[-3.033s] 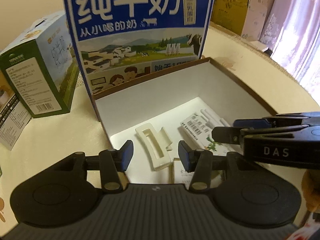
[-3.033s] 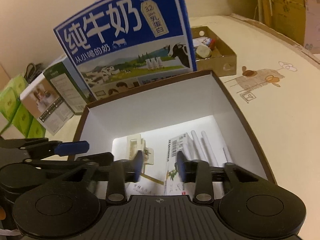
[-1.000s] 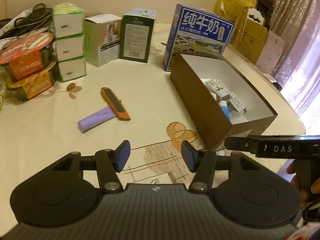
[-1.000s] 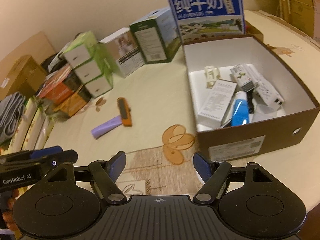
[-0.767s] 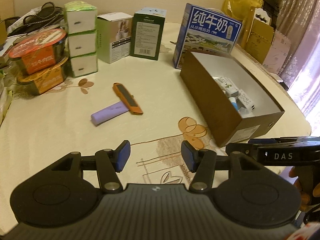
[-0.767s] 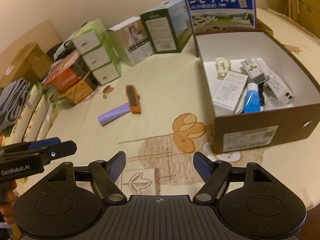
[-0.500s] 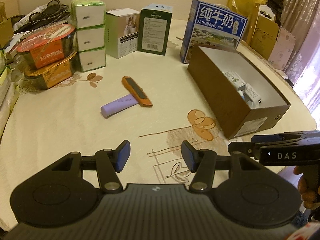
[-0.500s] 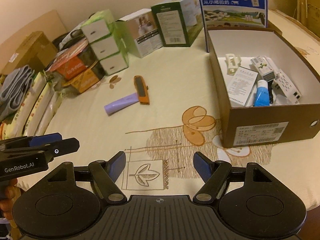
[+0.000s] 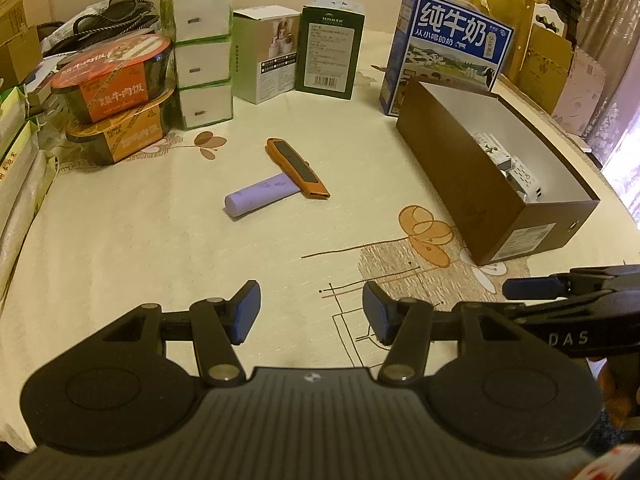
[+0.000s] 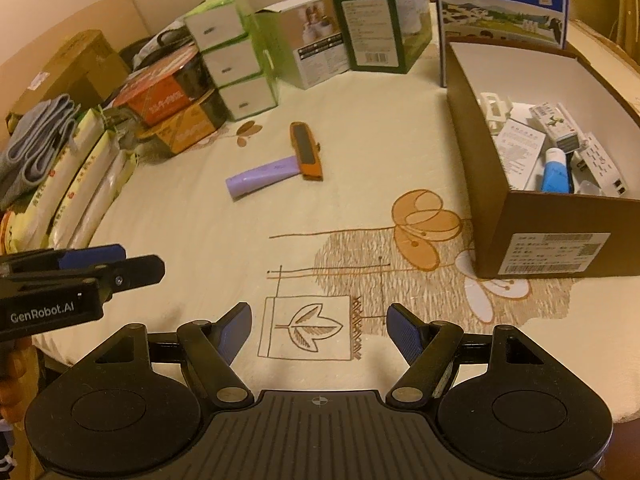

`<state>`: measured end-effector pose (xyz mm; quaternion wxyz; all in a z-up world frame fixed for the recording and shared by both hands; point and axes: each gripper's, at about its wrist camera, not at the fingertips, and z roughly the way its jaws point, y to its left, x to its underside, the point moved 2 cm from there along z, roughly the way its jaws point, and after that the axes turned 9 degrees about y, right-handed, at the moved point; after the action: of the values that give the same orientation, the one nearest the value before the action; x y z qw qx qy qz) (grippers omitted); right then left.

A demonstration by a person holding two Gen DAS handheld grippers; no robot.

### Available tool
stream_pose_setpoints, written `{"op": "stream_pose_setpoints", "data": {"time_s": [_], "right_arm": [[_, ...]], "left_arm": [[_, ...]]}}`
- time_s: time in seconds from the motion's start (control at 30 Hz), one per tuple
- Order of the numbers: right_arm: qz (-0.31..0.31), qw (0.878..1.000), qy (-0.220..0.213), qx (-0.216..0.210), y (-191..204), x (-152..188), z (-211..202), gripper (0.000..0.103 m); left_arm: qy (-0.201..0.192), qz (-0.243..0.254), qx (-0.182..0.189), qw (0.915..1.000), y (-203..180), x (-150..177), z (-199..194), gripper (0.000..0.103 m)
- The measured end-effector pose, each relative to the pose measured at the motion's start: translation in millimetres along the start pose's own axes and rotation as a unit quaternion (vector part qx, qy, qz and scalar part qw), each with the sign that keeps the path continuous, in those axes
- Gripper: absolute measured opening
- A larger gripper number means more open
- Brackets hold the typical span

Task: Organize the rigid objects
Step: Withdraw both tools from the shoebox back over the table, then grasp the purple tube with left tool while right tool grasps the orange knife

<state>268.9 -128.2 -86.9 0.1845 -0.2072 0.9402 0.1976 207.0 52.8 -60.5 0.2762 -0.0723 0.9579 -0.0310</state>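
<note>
Both grippers pulled back to the near edge of the cream patterned tabletop (image 9: 140,240), angled down at it. Left gripper (image 9: 311,312): jaws parted about halfway, nothing between them. Right gripper (image 10: 319,332): jaws set a little wider, likewise empty.

Two loose items left out near the middle of the cloth, well apart from both grippers: a lilac cylindrical plastic tube (image 9: 260,194) and an orange flat utility knife with a dark grip strip (image 9: 298,168), touching at one end to form a rough T. Brown open-topped cardboard box (image 10: 532,236) off to the right, already holding small packets, a white clip and a blue tube.

From the left wrist view, both items dead ahead and slightly left of the jaws' midline; from the right wrist view, ahead and clearly to the left. Left hand judged the nearer and better lined up. Tube's long axis running low-left to upper-right, roughly crosswise to the line of approach; knife's axis running away and to the left. Little roll likely needed for the tube, a clear wrist turn for the knife; box then a carry to the right.
</note>
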Motion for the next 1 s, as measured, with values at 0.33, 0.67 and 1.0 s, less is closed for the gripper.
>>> {"op": "stream_pose_setpoints", "data": {"time_s": [0.33,0.67,1.0], "right_arm": [[-0.013,1.000,0.019,0.000,6.3,-1.3,25.3,0.072],[-0.032,0.999,0.023,0.013,1.8,-19.7,60.0,0.072],[-0.040,0.999,0.005,0.026,-7.9,-58.0,101.1,0.072]], "left_arm": [[0.017,-0.003,-0.008,0.9998,6.9,2.0,18.9,0.052],[0.023,0.014,-0.029,0.9992,23.7,-8.6,54.5,0.052],[0.012,0.073,-0.039,0.9965,37.9,-40.0,103.2,0.052]]}}
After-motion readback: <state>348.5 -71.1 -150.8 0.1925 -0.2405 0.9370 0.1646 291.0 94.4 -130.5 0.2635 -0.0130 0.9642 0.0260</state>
